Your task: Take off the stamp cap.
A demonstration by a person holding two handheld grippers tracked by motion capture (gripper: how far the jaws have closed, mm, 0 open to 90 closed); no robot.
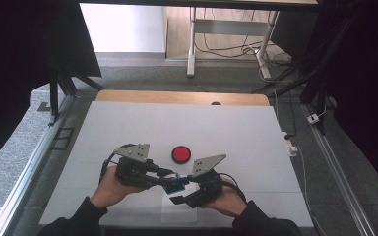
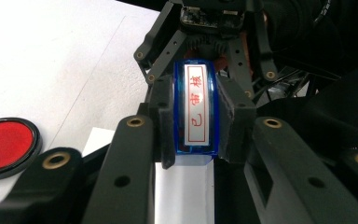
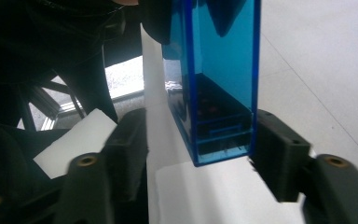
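A clear blue stamp [image 1: 173,185] with a white label in red characters [image 2: 196,105] hangs just above a white paper sheet [image 1: 179,212] near the table's front edge. My left gripper [image 1: 169,180] is shut on it, with a pad pressing each long side [image 2: 196,122]. My right gripper [image 1: 181,190] comes in from the opposite side, facing the left one [image 2: 206,32]. In the right gripper view the stamp's end [image 3: 214,93] sits between its jaws [image 3: 198,156]; the right pad [image 3: 275,156] is at the stamp's edge, and the left pad [image 3: 129,144] stands clear of it.
A round red ink pad [image 1: 181,154] in a black case lies on the white table cover [image 1: 128,128] just beyond the grippers, at the left in the left gripper view [image 2: 4,147]. A wooden strip [image 1: 177,97] edges the far side of the table.
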